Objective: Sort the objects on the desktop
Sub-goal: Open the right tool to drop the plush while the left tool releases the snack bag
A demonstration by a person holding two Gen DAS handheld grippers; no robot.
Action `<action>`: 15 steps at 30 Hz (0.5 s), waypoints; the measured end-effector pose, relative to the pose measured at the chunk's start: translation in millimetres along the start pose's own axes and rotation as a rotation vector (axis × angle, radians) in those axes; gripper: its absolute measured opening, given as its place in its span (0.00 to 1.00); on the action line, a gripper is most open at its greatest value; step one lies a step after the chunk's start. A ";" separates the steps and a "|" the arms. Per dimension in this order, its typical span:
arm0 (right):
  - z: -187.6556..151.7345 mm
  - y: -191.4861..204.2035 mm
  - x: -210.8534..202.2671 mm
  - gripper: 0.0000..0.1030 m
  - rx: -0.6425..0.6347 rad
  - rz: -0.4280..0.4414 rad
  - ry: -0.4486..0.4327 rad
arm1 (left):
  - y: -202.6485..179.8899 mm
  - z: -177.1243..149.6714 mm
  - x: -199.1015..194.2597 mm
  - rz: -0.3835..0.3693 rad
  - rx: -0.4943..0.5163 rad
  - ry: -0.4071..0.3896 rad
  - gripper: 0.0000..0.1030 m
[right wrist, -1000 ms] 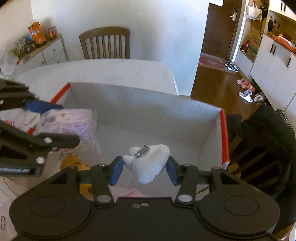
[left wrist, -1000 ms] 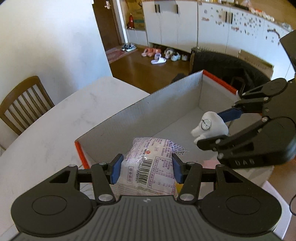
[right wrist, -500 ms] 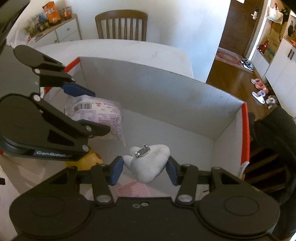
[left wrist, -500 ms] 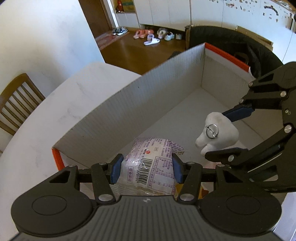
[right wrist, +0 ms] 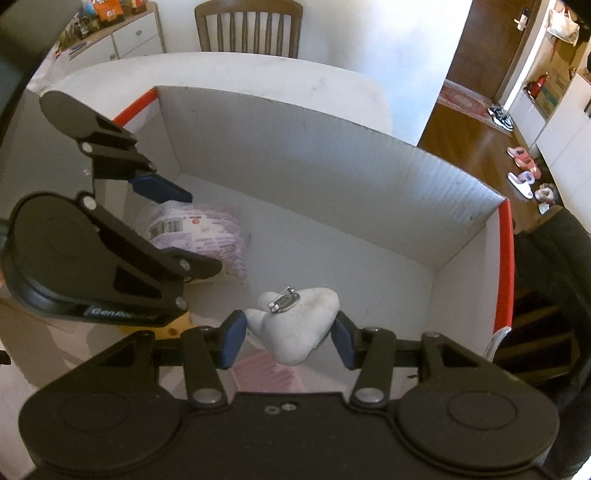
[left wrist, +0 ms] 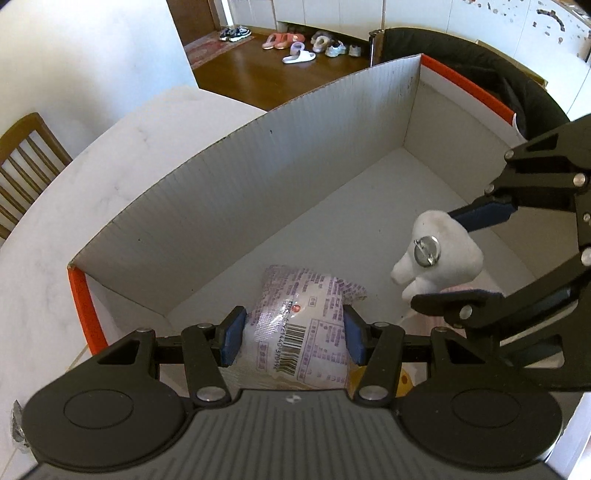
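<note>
A white marble-look bench (left wrist: 74, 206) stood in a lived-in room, with a wooden chair (right wrist: 248, 26) against the wall and shoes scattered on the brown floor beyond. On the bench sat a large open cardboard box (left wrist: 236, 206), white and ribbed inside, orange along its rim. Both tools pointed steeply down into it, side by side. The left tool (left wrist: 293, 334) reached in near the box's left end, its blue pads pressed to either side of a plastic packet (left wrist: 306, 325) printed in purple with a barcode; the packet bulged between them, and whether it touched the box floor could not be told. The right tool (right wrist: 287, 334) hung just beside it, toward the middle of the box, gripping a small white plush piece (right wrist: 295, 328) between its pads, held clear above the box floor with a metal safety pin (right wrist: 282, 301) on its upper face. Something yellow (left wrist: 400, 380) and something pink (right wrist: 269, 373) showed below the tools, mostly hidden.
</note>
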State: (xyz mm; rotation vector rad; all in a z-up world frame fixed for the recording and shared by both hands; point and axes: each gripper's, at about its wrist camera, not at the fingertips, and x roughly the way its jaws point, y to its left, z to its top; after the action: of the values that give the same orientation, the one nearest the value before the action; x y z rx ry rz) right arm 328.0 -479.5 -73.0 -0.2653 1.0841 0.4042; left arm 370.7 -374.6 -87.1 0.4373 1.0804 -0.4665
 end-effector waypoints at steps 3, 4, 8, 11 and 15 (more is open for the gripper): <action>0.0 3.6 0.5 0.53 -0.014 -0.011 -0.002 | 0.0 -0.9 -1.2 -0.001 -0.001 -0.001 0.53; 5.7 2.8 2.7 0.55 -0.018 -0.011 0.001 | 0.2 -1.0 -1.3 -0.001 0.000 -0.001 0.53; 4.5 3.6 -1.6 0.70 -0.032 -0.020 -0.019 | 1.1 -1.2 -3.3 0.001 -0.003 -0.009 0.53; 2.4 5.8 -4.9 0.74 -0.039 -0.016 -0.031 | 0.7 -2.6 -9.0 0.003 -0.019 -0.033 0.53; 0.9 5.2 -11.2 0.80 -0.036 -0.006 -0.050 | 5.3 -5.8 -13.4 0.003 -0.024 -0.061 0.53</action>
State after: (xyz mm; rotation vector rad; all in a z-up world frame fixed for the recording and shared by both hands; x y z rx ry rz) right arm 321.9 -476.6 -62.7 -0.2889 1.0278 0.4233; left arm 364.1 -365.1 -76.8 0.4006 1.0251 -0.4612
